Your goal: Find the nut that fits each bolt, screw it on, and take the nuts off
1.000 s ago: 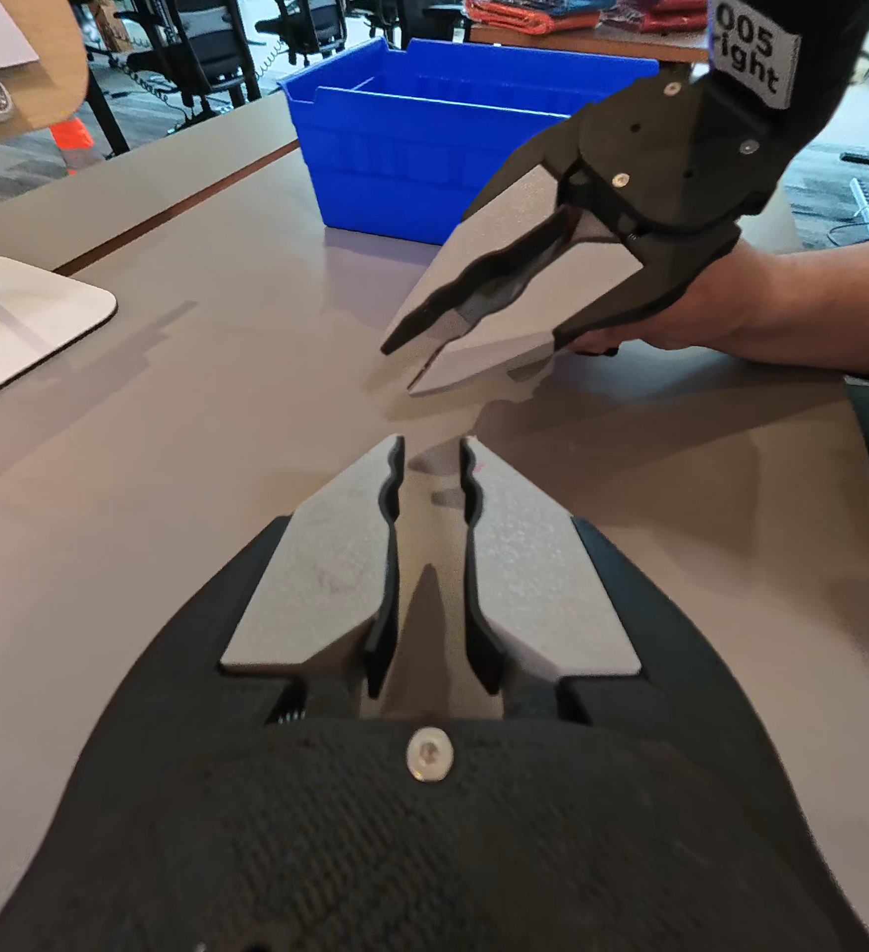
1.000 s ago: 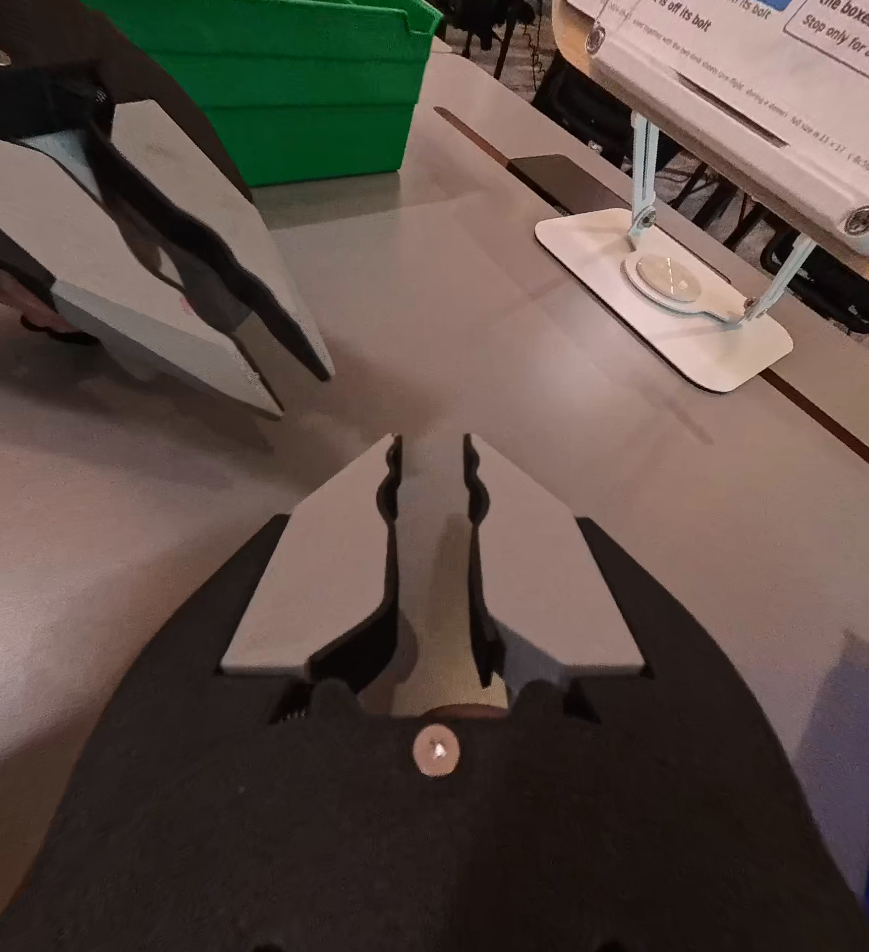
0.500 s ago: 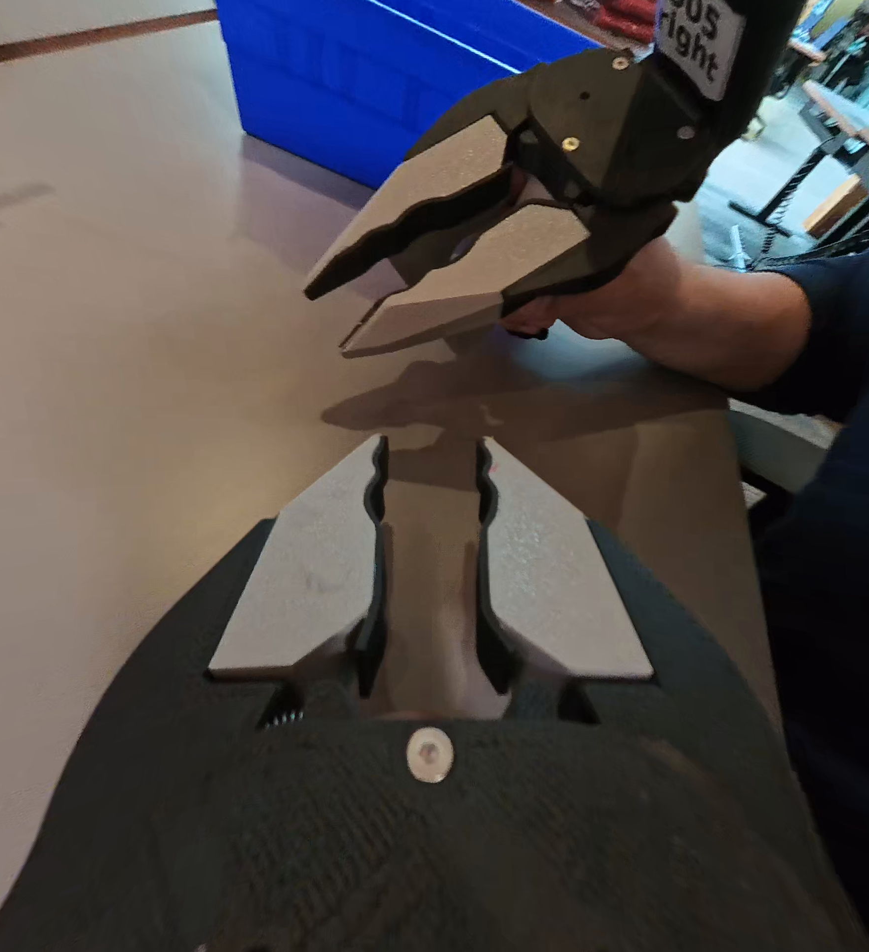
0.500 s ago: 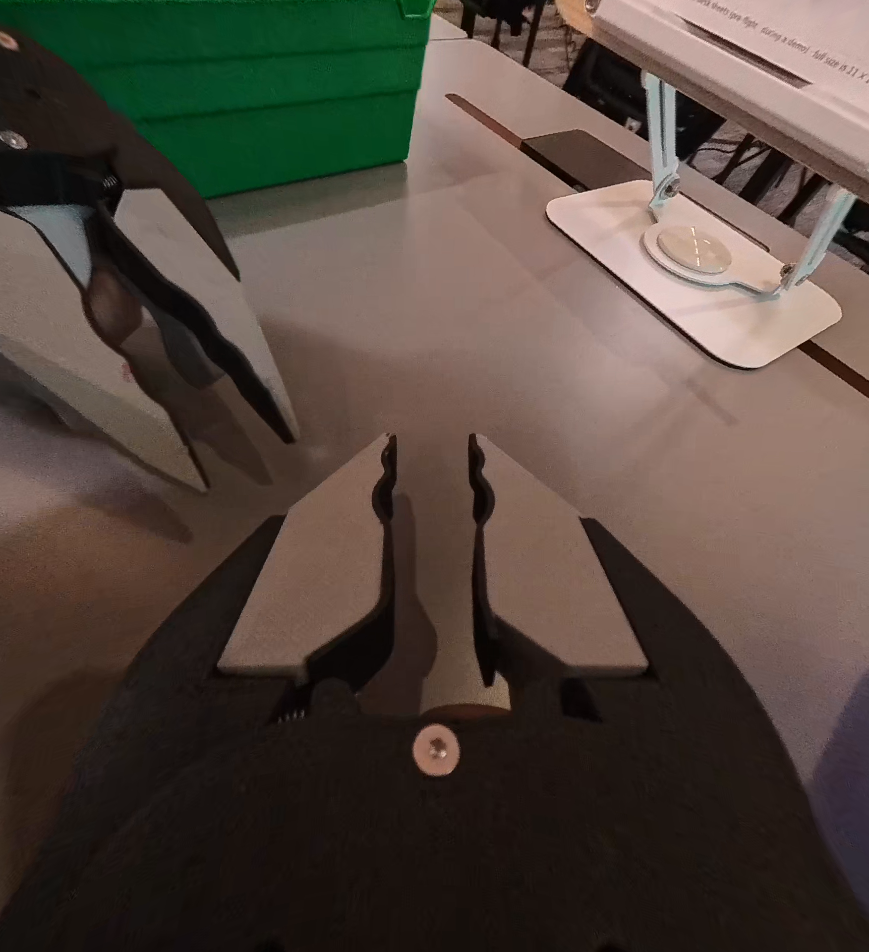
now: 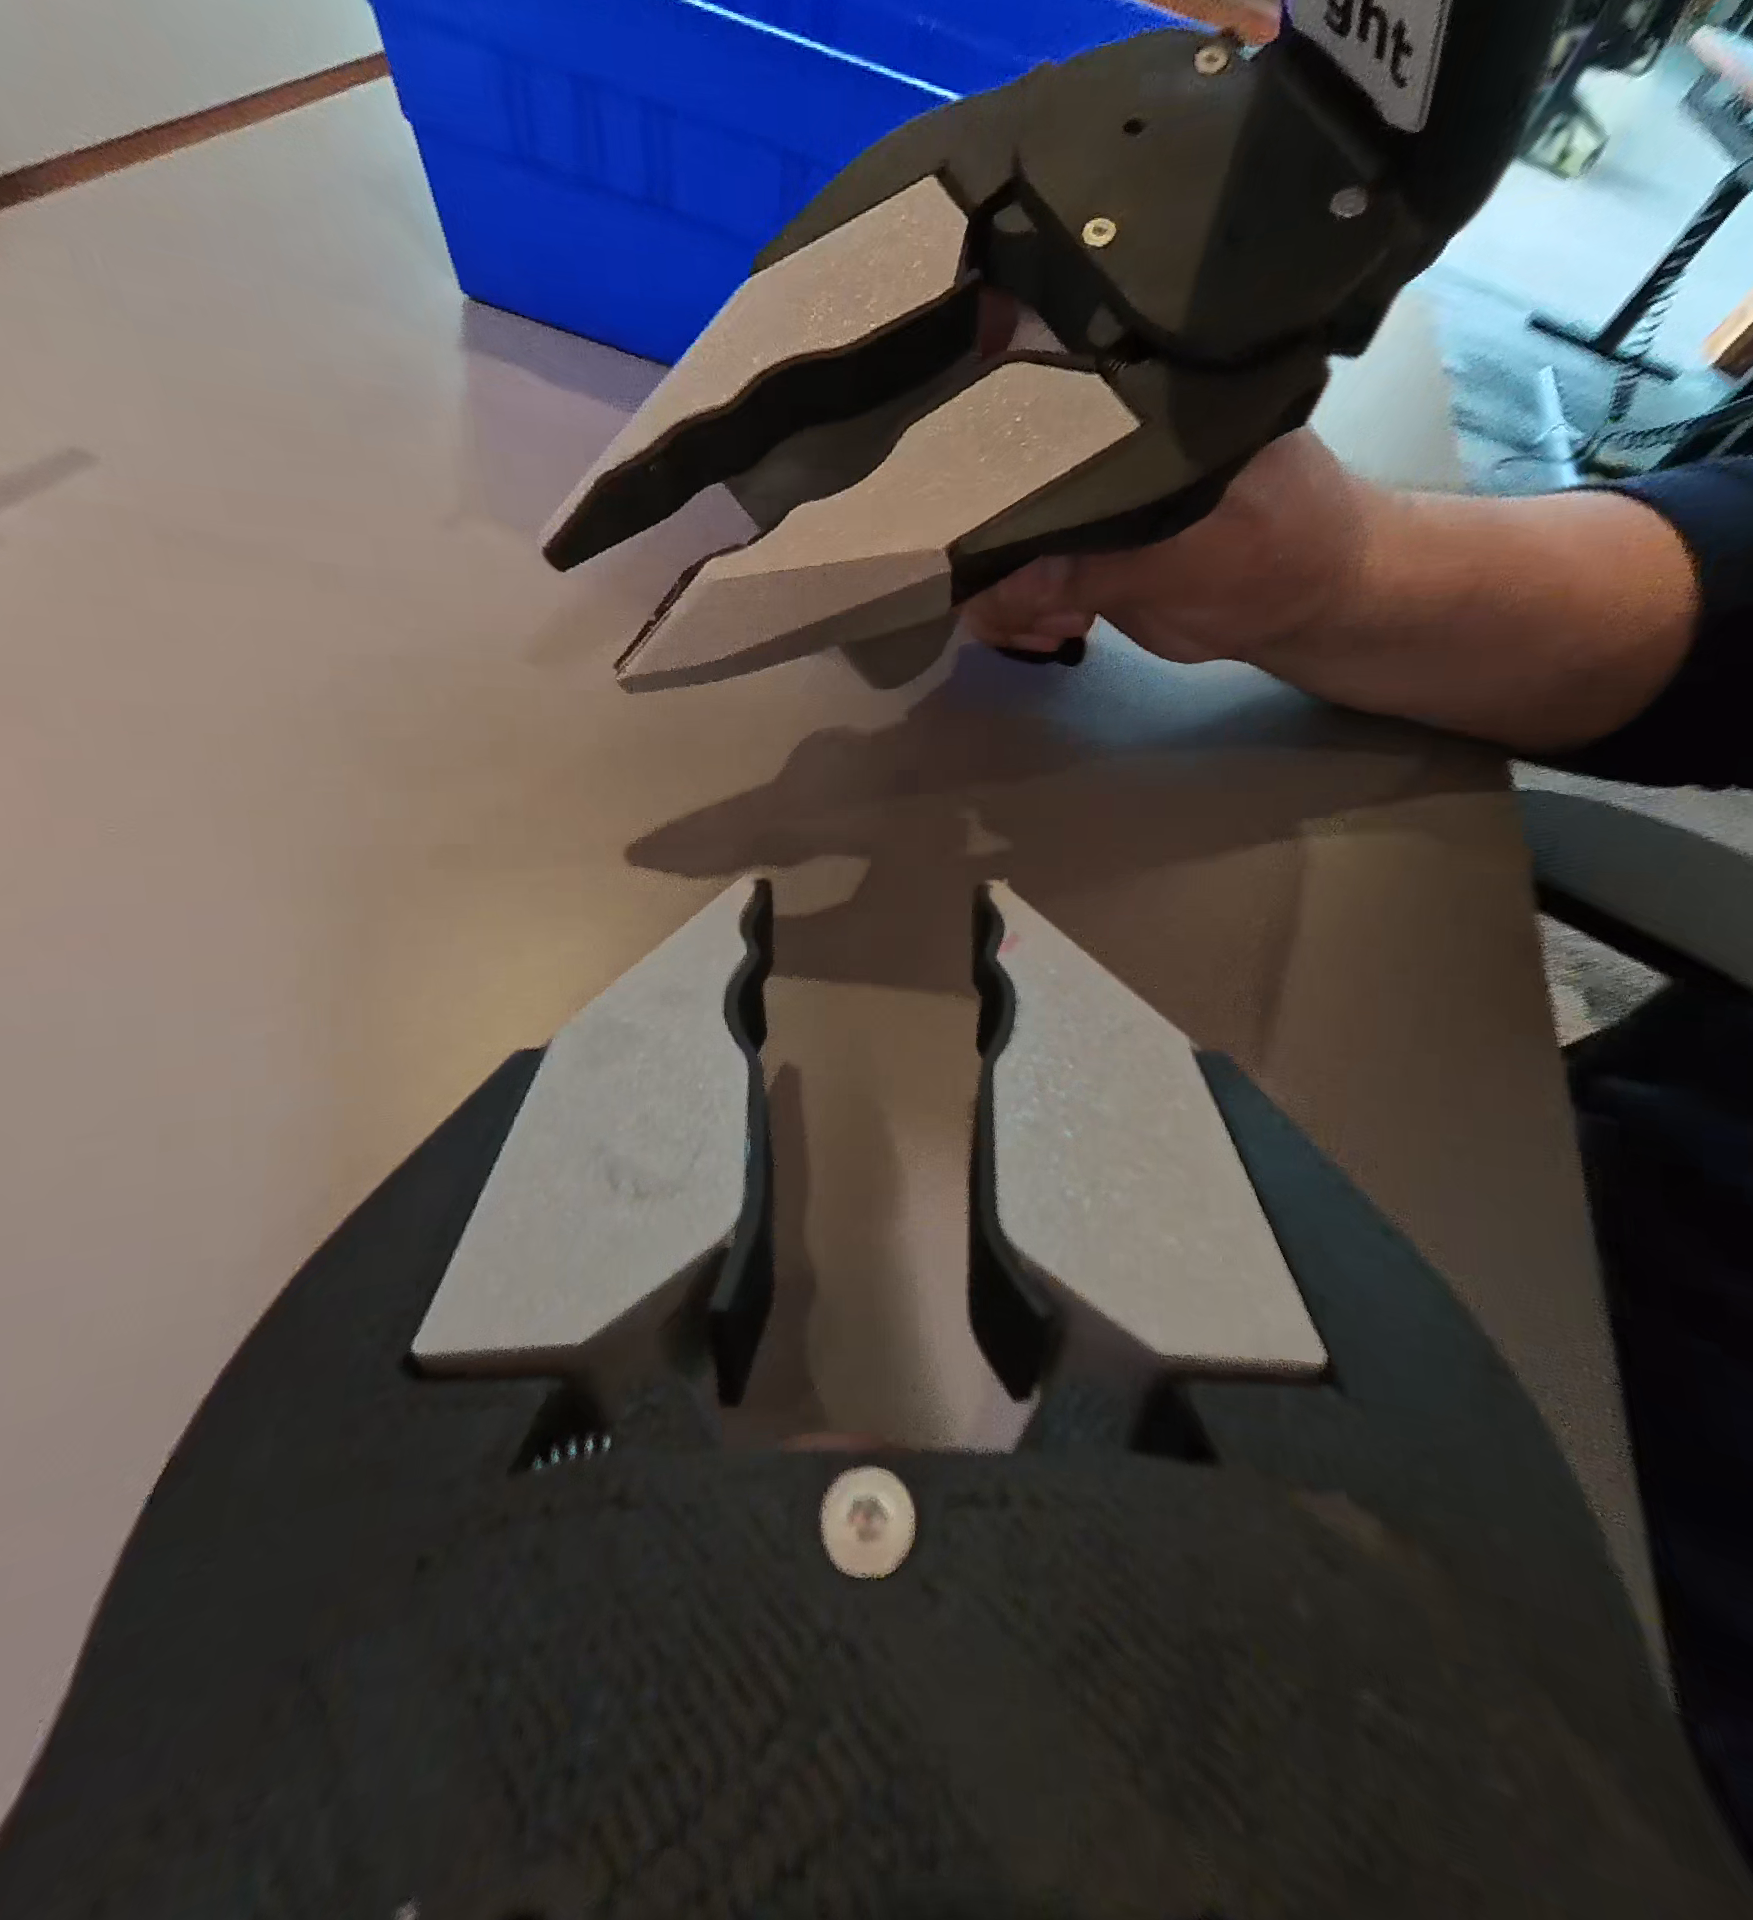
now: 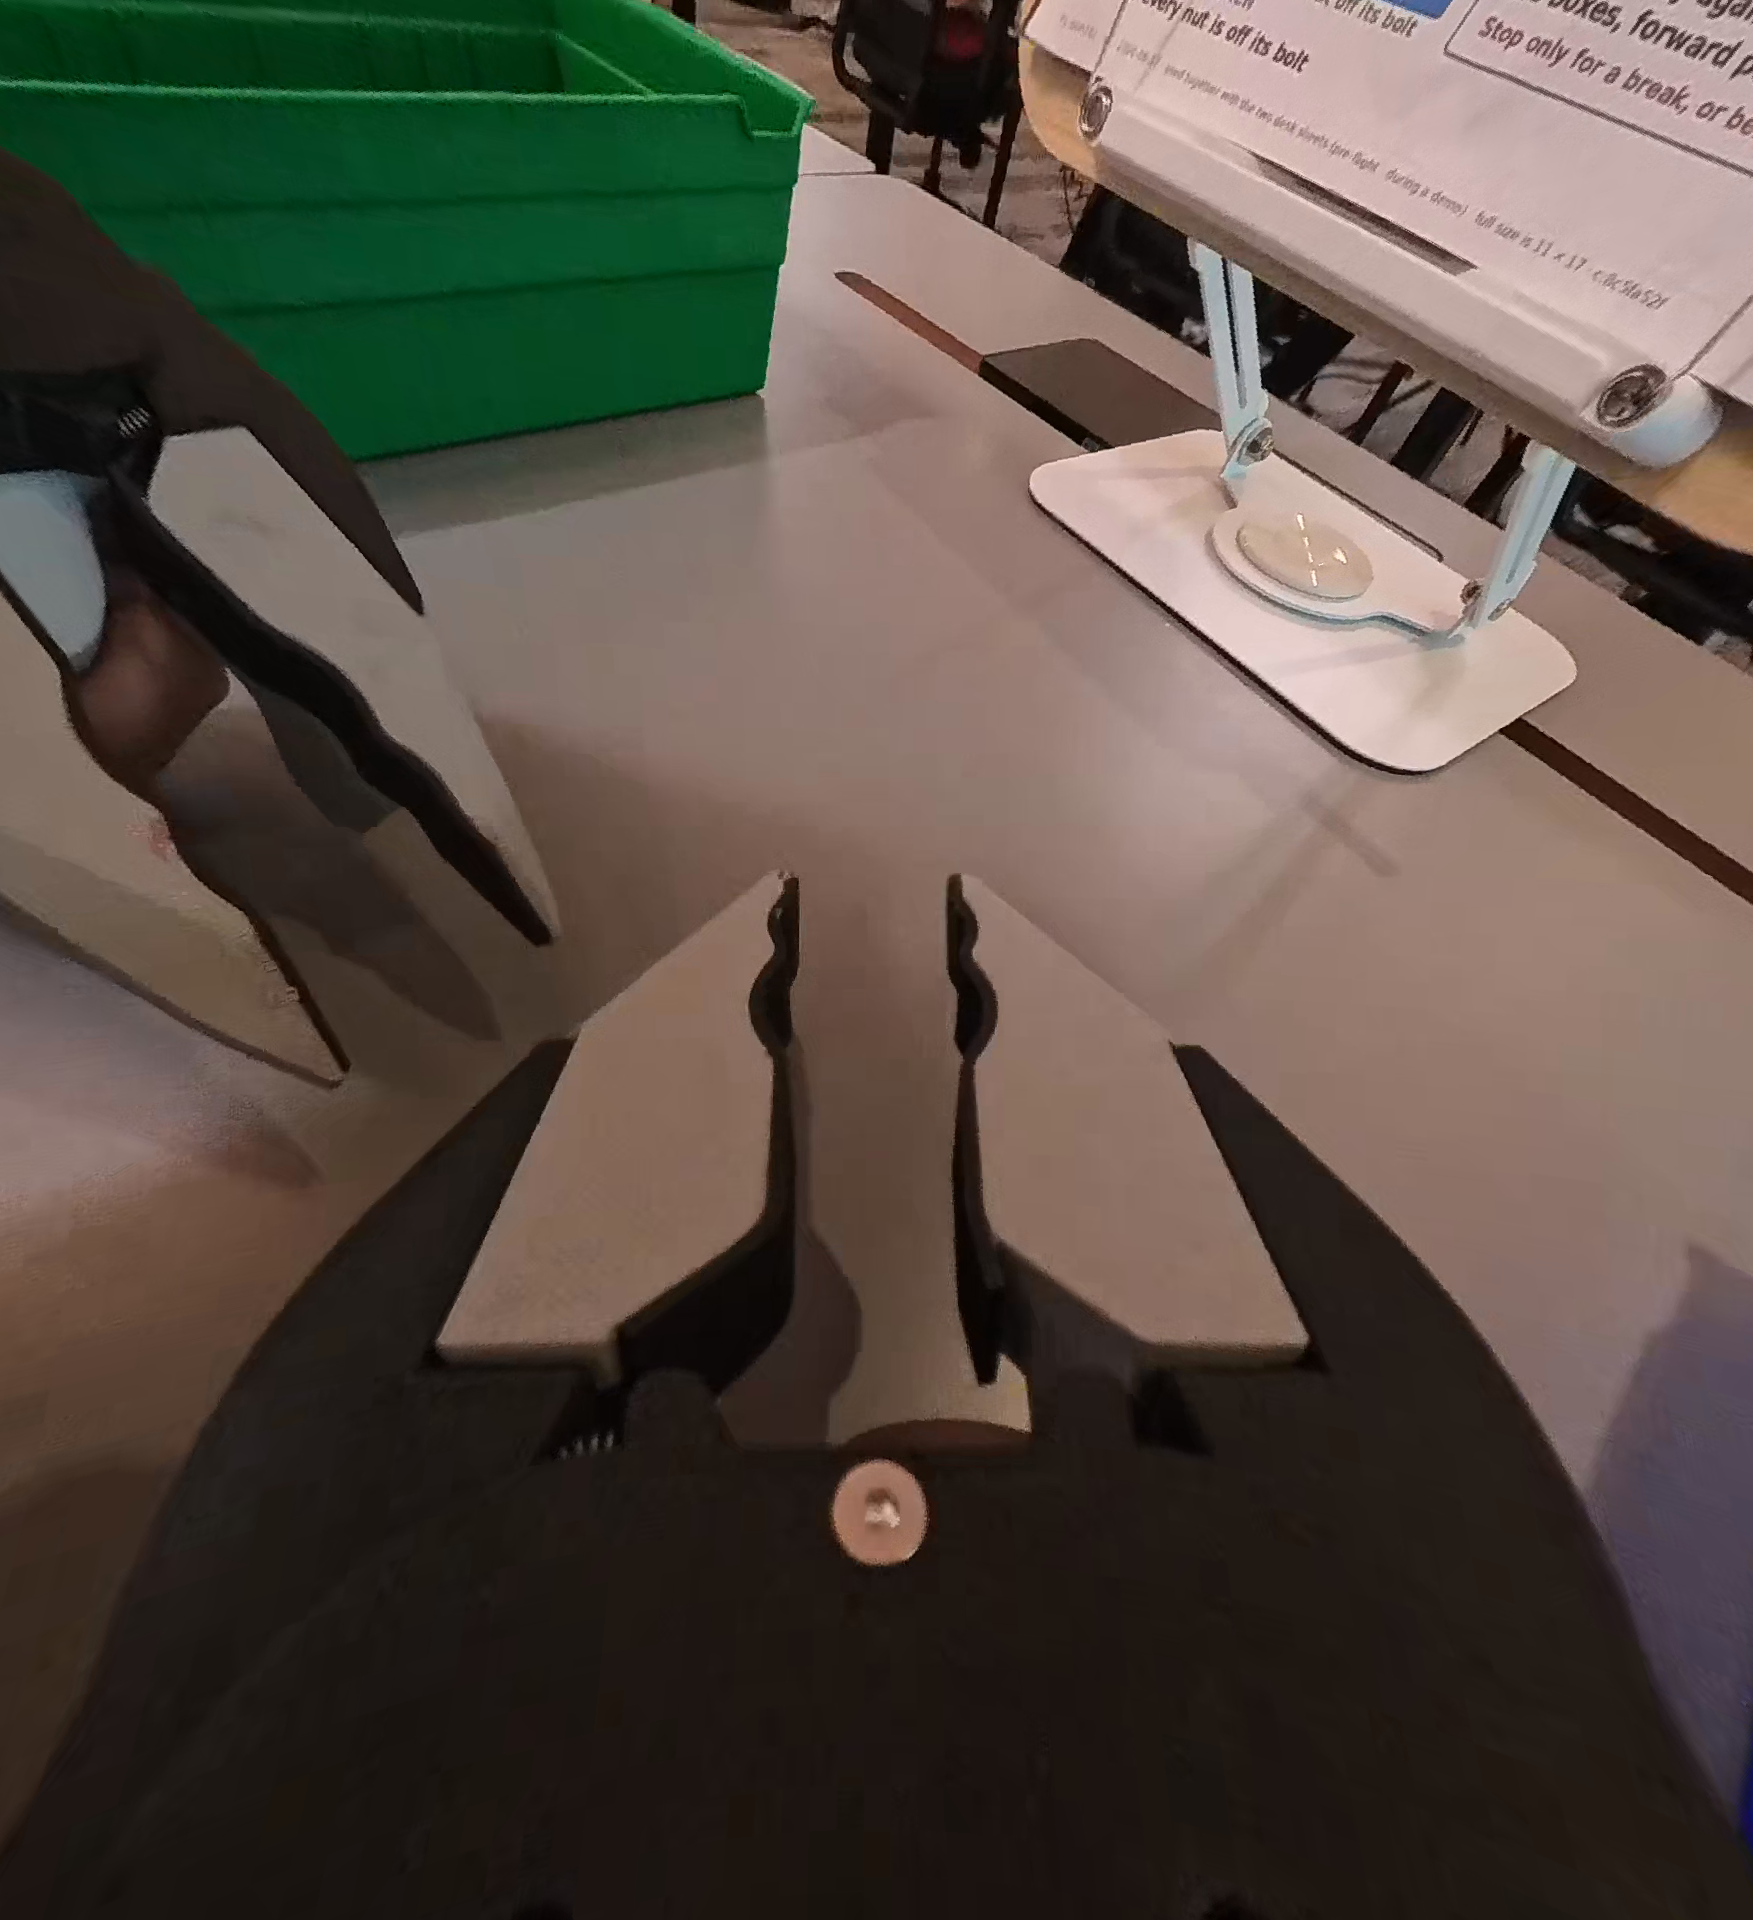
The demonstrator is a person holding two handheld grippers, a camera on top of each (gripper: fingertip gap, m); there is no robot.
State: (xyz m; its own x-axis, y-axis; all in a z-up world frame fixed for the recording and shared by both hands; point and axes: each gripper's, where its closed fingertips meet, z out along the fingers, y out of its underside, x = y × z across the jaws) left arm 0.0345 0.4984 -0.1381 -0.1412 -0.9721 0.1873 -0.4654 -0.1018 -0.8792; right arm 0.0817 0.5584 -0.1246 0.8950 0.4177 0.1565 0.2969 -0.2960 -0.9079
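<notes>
From the left wrist view my left claw (image 5: 870, 902) gapes empty before the blue bin (image 5: 664, 156) at the surface's far edge, while the right wrist view shows my right claw (image 6: 870, 896) likewise apart near the green bin (image 6: 415, 208), no nut or bolt visible, so the tips may collide.

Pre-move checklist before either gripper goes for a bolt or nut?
1. Left gripper empty, jaws apart: ok.
2. Right gripper empty, jaws apart: ok.
3. Grippers apart, not touching: ok, though close.
4. Bolts or nuts in view: not ok, none visible on the table.
5. Contents of green bin and blue bin: cannot tell, interiors mostly hidden.
6. White stand clear of both grippers: ok.
</notes>
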